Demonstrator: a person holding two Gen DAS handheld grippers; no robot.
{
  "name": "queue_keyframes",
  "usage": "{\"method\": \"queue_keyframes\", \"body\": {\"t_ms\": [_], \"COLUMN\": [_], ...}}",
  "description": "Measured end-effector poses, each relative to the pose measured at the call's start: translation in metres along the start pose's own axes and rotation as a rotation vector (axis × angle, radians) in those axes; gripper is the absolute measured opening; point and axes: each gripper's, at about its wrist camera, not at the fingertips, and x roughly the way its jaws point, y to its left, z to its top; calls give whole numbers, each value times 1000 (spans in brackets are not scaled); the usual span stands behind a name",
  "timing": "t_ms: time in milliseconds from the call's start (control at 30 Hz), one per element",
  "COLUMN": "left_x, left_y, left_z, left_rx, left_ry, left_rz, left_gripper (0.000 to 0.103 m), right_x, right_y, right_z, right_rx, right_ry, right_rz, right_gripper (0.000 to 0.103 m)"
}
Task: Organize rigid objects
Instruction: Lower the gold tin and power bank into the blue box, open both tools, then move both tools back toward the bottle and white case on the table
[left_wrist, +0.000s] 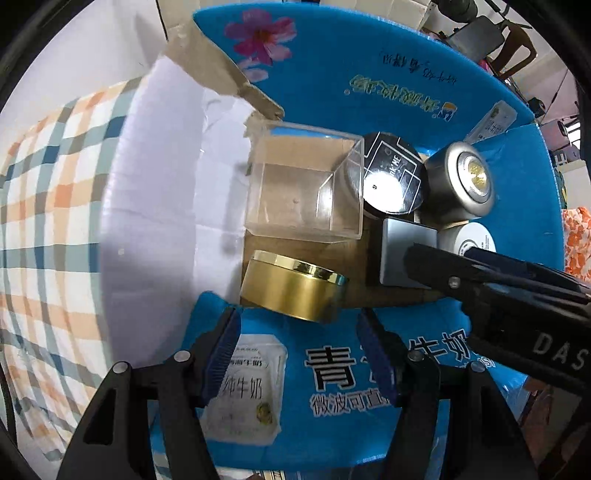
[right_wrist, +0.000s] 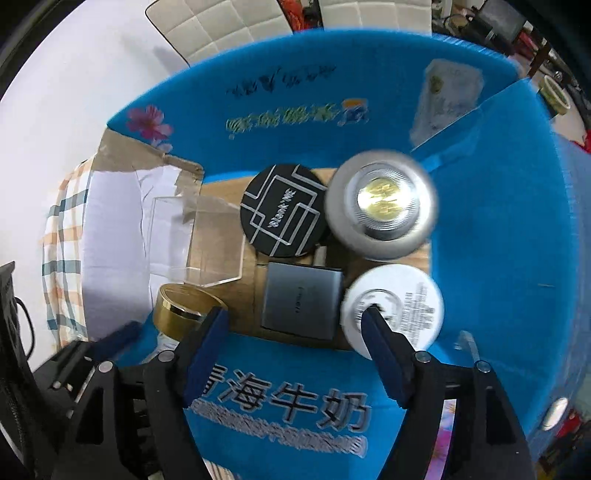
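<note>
A blue cardboard box (left_wrist: 369, 66) holds several rigid items: a clear plastic cube (left_wrist: 303, 181), a gold round tin (left_wrist: 291, 288), a black round tin (left_wrist: 391, 173), a silver round puck light (left_wrist: 461, 181), a grey square case (left_wrist: 402, 251) and a white round tin (left_wrist: 472, 240). My left gripper (left_wrist: 299, 354) is open, just above the near box wall, facing the gold tin. My right gripper (right_wrist: 295, 343) is open over the near wall, facing the grey case (right_wrist: 299, 302) and white tin (right_wrist: 399, 302). It also shows in the left wrist view (left_wrist: 480, 273).
The box flaps stand up around the opening (right_wrist: 498, 221). A torn brown flap (left_wrist: 221, 74) hangs at the left. A plaid cloth (left_wrist: 48, 221) covers the surface to the left of the box. White chairs (right_wrist: 229, 22) stand behind.
</note>
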Motion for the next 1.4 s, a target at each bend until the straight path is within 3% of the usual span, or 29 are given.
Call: {"method": "queue_keyframes", "body": {"t_ms": [33,100,200,267,333,633,1167,1400], "left_x": [-4,-15,-28,-37,-42,-65,-177,-209], "left_y": [0,4,9,11,11,2,-42,-58], "left_z": [0,-2,-6,-10,-15,-37,-93,-116], "left_rx": [-4,-25,-48,-58,-50,-62,-23,-9], "left_ry": [-7,-31,-52,-71,-77,-155,-379,-423], "left_rz": [3,6,25,37,65,107,163,149], "left_gripper": [79,91,91,95,103,103,103,103], "right_x": [-5,-15,-30,-44,-55,-100,-234,-275], "right_y": [-1,-6,-10,-15,-15,-14,-18,-26], "right_z": [-2,-8,-17,-25,-33,-72,-148,-177], "right_rx": [-6,-20,-54,-64,-94,-140,-135,-135], "right_ry": [-7,-25,-50,-68,-86,-148,-346,-397], "right_rz": [-6,-36,-74,-87,-113,-122,-70,-44], "right_gripper": [78,90,95,103,103,103,103,103]}}
